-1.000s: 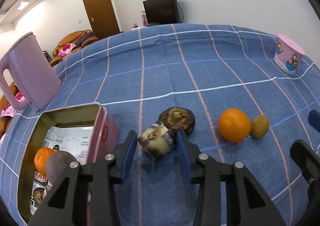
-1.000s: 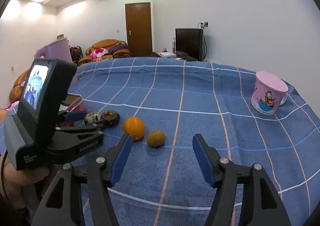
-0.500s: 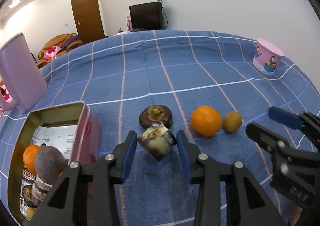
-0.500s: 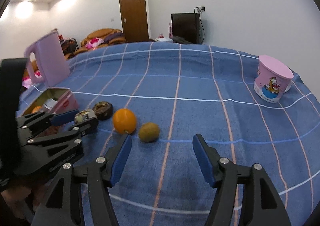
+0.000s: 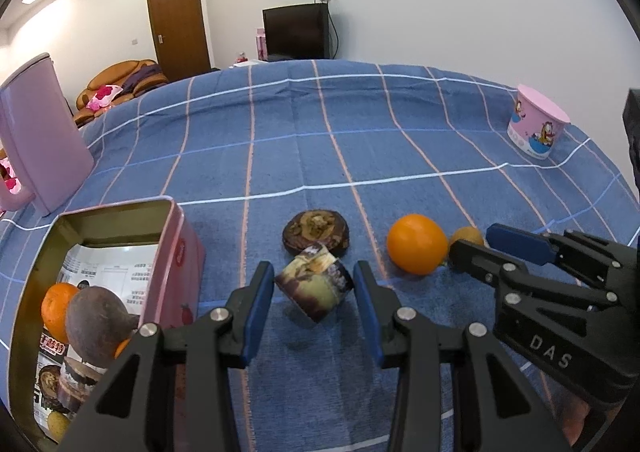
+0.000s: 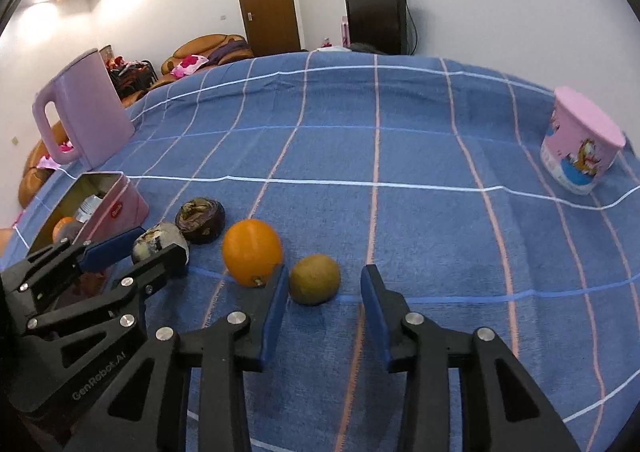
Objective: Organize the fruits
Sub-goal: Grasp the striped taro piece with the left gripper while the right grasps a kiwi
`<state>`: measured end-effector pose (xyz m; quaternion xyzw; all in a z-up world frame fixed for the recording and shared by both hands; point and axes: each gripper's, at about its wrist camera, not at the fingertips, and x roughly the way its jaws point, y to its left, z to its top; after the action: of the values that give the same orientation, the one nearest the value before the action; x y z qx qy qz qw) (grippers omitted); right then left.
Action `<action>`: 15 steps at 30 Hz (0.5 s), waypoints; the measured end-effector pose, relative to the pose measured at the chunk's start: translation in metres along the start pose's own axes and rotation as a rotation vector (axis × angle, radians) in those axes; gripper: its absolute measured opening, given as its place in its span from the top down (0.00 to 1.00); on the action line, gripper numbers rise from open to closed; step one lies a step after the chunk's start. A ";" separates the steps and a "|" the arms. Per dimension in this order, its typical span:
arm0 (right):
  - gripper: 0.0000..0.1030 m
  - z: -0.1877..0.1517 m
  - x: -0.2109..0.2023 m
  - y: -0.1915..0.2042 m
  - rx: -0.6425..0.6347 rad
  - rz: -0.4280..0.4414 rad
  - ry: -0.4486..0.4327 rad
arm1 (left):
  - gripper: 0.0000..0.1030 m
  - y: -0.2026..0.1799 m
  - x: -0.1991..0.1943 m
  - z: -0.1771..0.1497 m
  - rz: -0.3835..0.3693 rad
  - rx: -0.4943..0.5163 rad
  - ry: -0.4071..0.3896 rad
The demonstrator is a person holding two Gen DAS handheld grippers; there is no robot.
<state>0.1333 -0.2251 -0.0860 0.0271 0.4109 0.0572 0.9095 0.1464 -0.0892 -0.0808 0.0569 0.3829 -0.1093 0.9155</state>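
My left gripper [image 5: 314, 290] is shut on a mottled brown-and-cream fruit [image 5: 315, 288], held just above the blue checked cloth. A dark round fruit [image 5: 316, 232] lies just beyond it, then an orange [image 5: 417, 243] and a small brown-green fruit [image 5: 466, 236] to the right. My right gripper [image 6: 324, 294] is open, its blue pads on either side of the brown-green fruit [image 6: 315, 278], with the orange [image 6: 252, 246] just left of it. The pink tin [image 5: 176, 252] at the left holds an orange, a dark purple fruit and other fruit.
A pink kettle [image 6: 86, 112] stands at the far left of the table. A pink cartoon cup [image 6: 580, 148] stands upside down at the far right. The tin is lined with printed paper. Beyond the table are a sofa, a door and a TV.
My right gripper has moved forward and down so that its open fingers now flank the brown-green fruit. My left gripper keeps hold of the mottled fruit, almost unmoved.
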 end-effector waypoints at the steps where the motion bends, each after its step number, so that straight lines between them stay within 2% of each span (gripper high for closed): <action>1: 0.61 0.001 0.003 0.002 -0.009 0.003 0.012 | 0.59 0.000 0.000 0.000 0.000 0.001 0.002; 3: 0.64 0.001 0.009 0.006 -0.023 0.007 0.042 | 0.59 0.000 0.000 -0.001 -0.002 0.002 0.001; 5: 0.72 0.001 0.008 0.006 -0.022 0.013 0.041 | 0.59 0.000 -0.001 0.000 -0.002 -0.001 -0.004; 15: 0.72 -0.001 -0.003 0.006 -0.015 0.054 -0.006 | 0.59 0.000 -0.010 -0.002 0.006 0.006 -0.053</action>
<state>0.1298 -0.2201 -0.0838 0.0317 0.4066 0.0848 0.9091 0.1382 -0.0877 -0.0745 0.0577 0.3582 -0.1092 0.9254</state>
